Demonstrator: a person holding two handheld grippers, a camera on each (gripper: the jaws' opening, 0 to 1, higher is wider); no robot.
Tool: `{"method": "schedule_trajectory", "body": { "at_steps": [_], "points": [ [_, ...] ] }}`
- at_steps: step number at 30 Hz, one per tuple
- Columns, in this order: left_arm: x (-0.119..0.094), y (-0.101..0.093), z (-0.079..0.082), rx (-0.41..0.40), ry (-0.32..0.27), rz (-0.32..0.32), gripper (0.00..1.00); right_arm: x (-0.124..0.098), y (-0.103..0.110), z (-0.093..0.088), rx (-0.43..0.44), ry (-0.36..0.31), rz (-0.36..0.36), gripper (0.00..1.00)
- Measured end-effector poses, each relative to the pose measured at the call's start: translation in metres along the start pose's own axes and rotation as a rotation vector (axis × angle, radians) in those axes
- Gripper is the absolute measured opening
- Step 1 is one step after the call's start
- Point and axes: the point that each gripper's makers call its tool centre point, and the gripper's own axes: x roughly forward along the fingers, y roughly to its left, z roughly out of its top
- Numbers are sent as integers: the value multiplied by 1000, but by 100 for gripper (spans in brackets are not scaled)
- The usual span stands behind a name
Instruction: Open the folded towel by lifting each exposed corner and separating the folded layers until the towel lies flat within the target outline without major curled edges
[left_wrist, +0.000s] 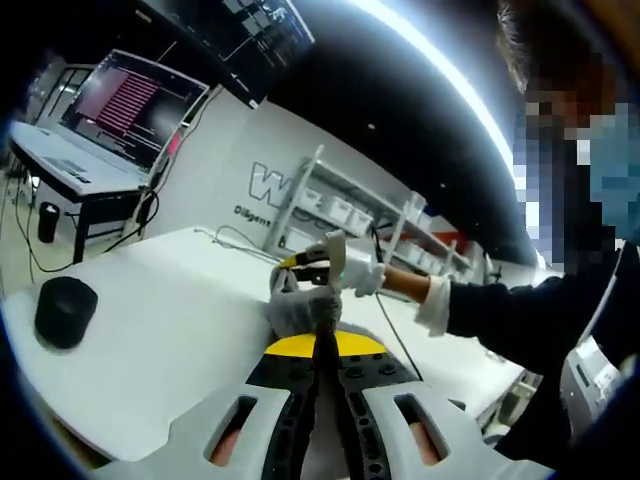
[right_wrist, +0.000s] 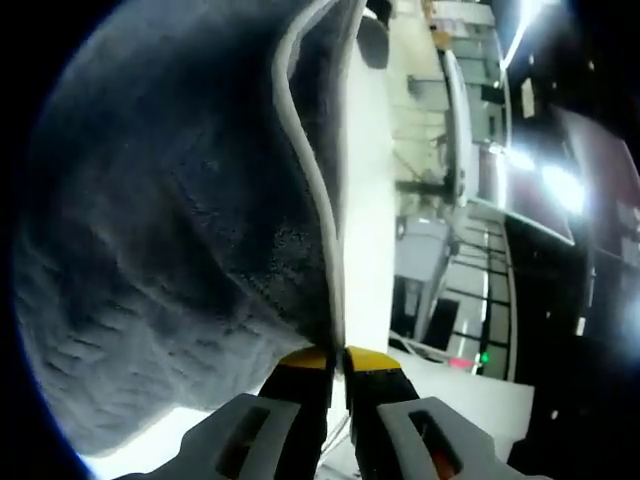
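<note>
Grey towel (right_wrist: 170, 230): nubbly terry cloth, smooth pale hem. Matt white table (left_wrist: 160, 320). Left gripper (left_wrist: 325, 340): matt plastic, yellow-tipped.

wall sign (left_wrist: 262, 190): large "W" read, rest hidden behind shelf | smaller line beneath started "Di", remainder too blurred | monitor (left_wrist: 128, 102): pink text rows, illegible | nothing else readable

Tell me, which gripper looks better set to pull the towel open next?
Probably the right gripper: its jaws are shut on the towel edge. The left gripper pinches only a small bunch.
</note>
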Motion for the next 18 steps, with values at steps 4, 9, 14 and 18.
{"method": "schedule_trajectory", "body": {
  "at_steps": [4,9,14,18],
  "points": [
    [0,5,-1,-10,2,7,3,4,2,-1,8,-4,4,0],
    [1,10,-5,-17,9,19,3,9,6,-1,19,-12,10,1],
    [1,12,-8,-13,13,29,3,14,9,0,20,-23,20,1],
    [1,16,-11,-10,23,41,3,18,12,4,22,-30,30,1]
  ]
}}
